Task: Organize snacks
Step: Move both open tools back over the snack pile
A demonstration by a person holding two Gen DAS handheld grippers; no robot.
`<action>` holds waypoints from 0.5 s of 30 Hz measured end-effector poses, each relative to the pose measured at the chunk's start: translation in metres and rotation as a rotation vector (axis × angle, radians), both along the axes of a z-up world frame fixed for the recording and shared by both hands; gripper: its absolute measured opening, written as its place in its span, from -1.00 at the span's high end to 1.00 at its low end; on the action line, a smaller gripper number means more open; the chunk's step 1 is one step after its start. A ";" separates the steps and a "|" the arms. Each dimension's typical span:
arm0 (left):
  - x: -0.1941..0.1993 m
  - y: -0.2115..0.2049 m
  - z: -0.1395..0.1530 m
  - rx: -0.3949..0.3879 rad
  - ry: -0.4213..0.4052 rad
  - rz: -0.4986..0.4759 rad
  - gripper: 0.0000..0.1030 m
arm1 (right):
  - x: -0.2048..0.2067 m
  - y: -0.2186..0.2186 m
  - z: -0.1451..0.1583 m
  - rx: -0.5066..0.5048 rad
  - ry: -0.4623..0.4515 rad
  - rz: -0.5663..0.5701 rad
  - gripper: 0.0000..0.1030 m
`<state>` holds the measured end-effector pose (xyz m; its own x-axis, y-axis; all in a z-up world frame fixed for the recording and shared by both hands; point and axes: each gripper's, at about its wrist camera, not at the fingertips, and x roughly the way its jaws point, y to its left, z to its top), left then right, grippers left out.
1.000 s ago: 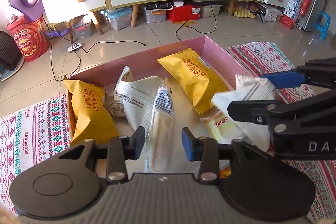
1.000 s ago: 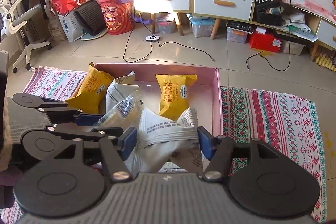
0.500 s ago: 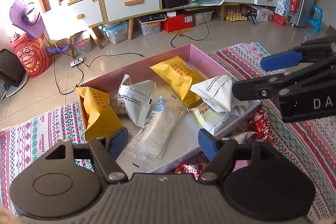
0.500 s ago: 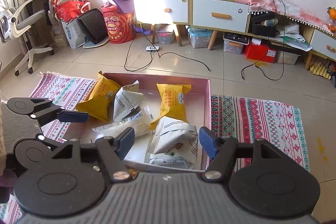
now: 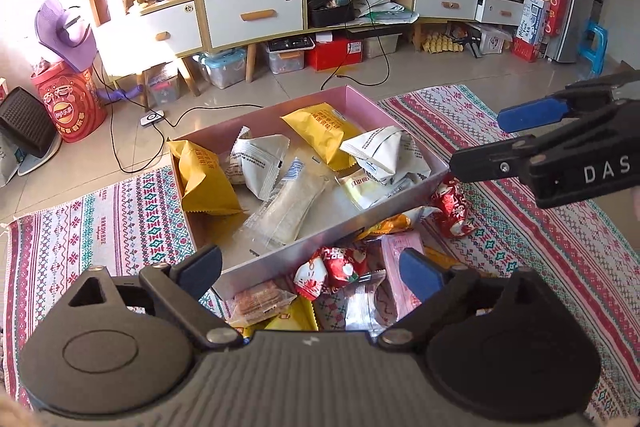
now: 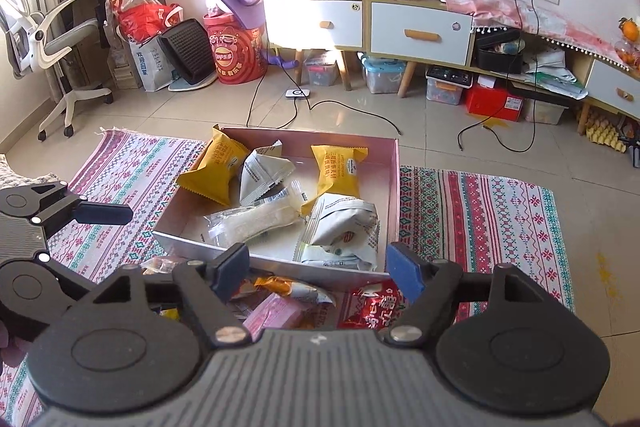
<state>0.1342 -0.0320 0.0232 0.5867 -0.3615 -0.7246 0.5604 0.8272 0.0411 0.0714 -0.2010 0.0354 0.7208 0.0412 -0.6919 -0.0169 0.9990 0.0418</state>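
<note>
Patterned woven rug (image 5: 100,227) underfoot: both packets now dropped into the pink cardboard box (image 5: 404,131); left gripper (image 5: 310,265) and right gripper (image 6: 318,269) pull back, spread and empty, near loose wrapped snacks (image 5: 340,267) awaiting collection.

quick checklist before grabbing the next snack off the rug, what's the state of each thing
1. Left hand-held gripper open and holding nothing: ok.
2. Right hand-held gripper open and holding nothing: ok.
3. Loose snacks in front of the box, such as the red packet and pink packet: ok.
4. Room in the pink box: ok, bare floor shows near its front wall.
5. Grippers apart from each other: ok.
6. Whether the pink packet lies free of its neighbours: cannot tell.
</note>
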 end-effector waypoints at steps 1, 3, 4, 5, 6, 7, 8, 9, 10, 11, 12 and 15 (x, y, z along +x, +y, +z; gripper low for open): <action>-0.003 0.003 0.001 -0.002 -0.001 0.004 -0.95 | -0.003 0.001 0.000 0.000 -0.002 0.002 -0.50; -0.010 0.007 0.002 -0.004 -0.004 0.010 -0.96 | -0.009 0.003 0.000 0.000 -0.002 0.009 -0.54; -0.016 0.010 0.002 -0.007 -0.003 0.015 -0.98 | -0.013 0.004 0.000 -0.001 0.000 0.014 -0.57; -0.020 0.014 0.001 -0.009 0.000 0.020 -1.00 | -0.016 0.004 0.000 -0.002 0.001 0.018 -0.59; -0.023 0.016 0.000 -0.006 0.000 0.023 -1.00 | -0.020 0.005 -0.001 -0.003 0.002 0.021 -0.60; -0.027 0.018 0.000 -0.001 -0.002 0.026 -1.00 | -0.023 0.006 -0.001 -0.003 0.002 0.022 -0.61; -0.030 0.020 -0.001 0.000 -0.005 0.028 -1.00 | -0.025 0.007 -0.002 -0.003 0.002 0.023 -0.62; -0.034 0.023 -0.002 0.001 -0.006 0.032 -1.00 | -0.029 0.007 -0.003 -0.002 0.002 0.024 -0.63; -0.037 0.026 -0.003 0.002 -0.004 0.036 -1.00 | -0.032 0.008 -0.004 -0.001 0.002 0.025 -0.64; -0.039 0.028 -0.005 0.001 -0.001 0.039 -1.00 | -0.034 0.009 -0.005 -0.001 0.003 0.027 -0.66; -0.043 0.031 -0.006 0.001 0.002 0.042 -1.00 | -0.036 0.010 -0.006 -0.002 0.004 0.028 -0.66; -0.050 0.037 -0.010 0.005 -0.009 0.042 -1.00 | -0.044 0.012 -0.010 -0.010 0.007 0.032 -0.68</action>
<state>0.0840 0.0052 0.0136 0.6080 -0.3327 -0.7209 0.5244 0.8500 0.0500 0.0278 -0.1890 0.0251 0.7145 0.0575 -0.6973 -0.0490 0.9983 0.0321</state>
